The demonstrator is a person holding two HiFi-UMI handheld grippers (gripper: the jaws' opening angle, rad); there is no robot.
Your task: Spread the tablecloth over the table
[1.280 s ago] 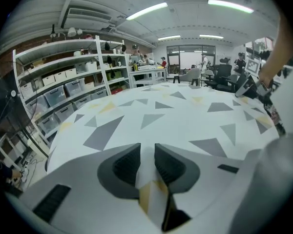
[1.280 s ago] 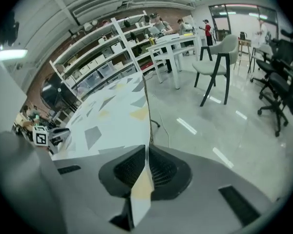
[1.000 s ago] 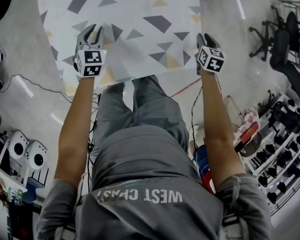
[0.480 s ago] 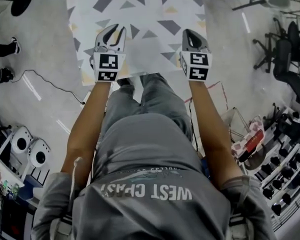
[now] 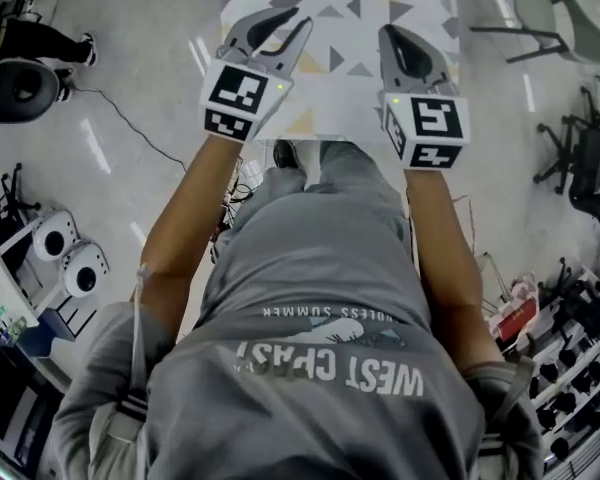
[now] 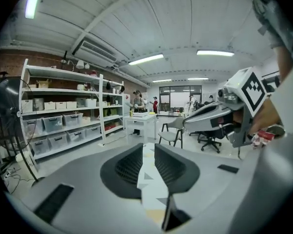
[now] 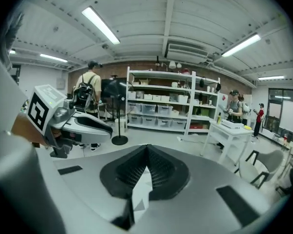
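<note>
The tablecloth (image 5: 340, 58) is white with grey and yellow triangles and stretches away from me ahead of both raised hands. My left gripper (image 5: 302, 18) grips its near edge on the left. The jaws stand slightly apart with a strip of cloth (image 6: 149, 179) pinched between the pads. My right gripper (image 5: 390, 36) is shut on the near edge at the right, and a cloth corner (image 7: 142, 189) hangs under its closed pads. Each gripper view shows the other gripper: the right gripper (image 6: 219, 113) and the left gripper (image 7: 83, 123). The table itself is hidden.
Office chairs (image 5: 580, 68) and a grey chair (image 5: 555, 8) stand at the right. A cable (image 5: 130, 118) and camera gear (image 5: 60, 258) lie at the left. Storage shelves (image 6: 63, 121), a white table (image 6: 141, 121), a standing fan (image 7: 115, 106) and people fill the room beyond.
Both hands have risen toward my head, and the cloth's near edge came up with them. The right gripper has moved in and rolled.
</note>
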